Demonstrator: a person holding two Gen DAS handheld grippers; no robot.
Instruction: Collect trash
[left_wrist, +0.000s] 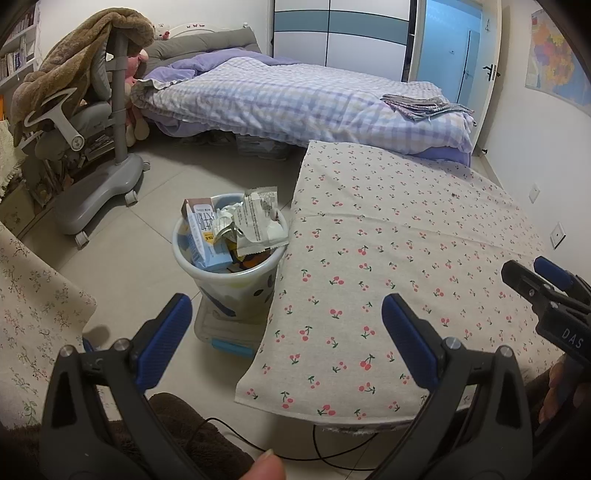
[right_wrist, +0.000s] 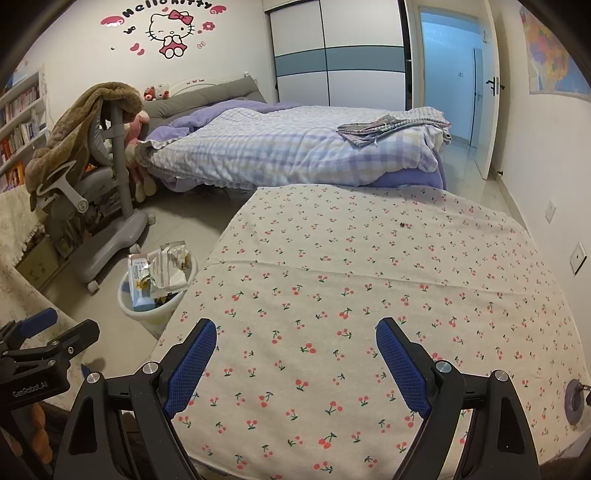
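Both hand-held grippers hover with their jaws spread wide and nothing between the blue pads. Seen from its own camera, the left gripper (left_wrist: 286, 336) hangs over the near left edge of the table (left_wrist: 388, 258), straddling that edge and the tiled floor beside it. The right gripper (right_wrist: 295, 365) sits above the near part of the same table, over bare cherry-print cloth (right_wrist: 351, 266).

A small white trash bin (left_wrist: 225, 273) stands on the floor just beside the table's left edge, raised on a clear plastic box (left_wrist: 229, 332). It is heaped past its rim: a light blue carton (left_wrist: 201, 240) leans at the left side, a torn white wrapper (left_wrist: 258, 221) sticks up at the right, and crumpled paper lies between them. Something dark and orange shows lower down in the bin, too buried to identify.

On the cloth a tiny dark speck (right_wrist: 404, 224) lies toward the far right; it might be a crumb or a stain, too small to tell.

Beyond the table's far edge is a bed (left_wrist: 295, 99) with a checked quilt and a folded grey cloth (left_wrist: 424, 105). A grey chair (left_wrist: 96, 147) draped in a brown blanket stands left of the bin.
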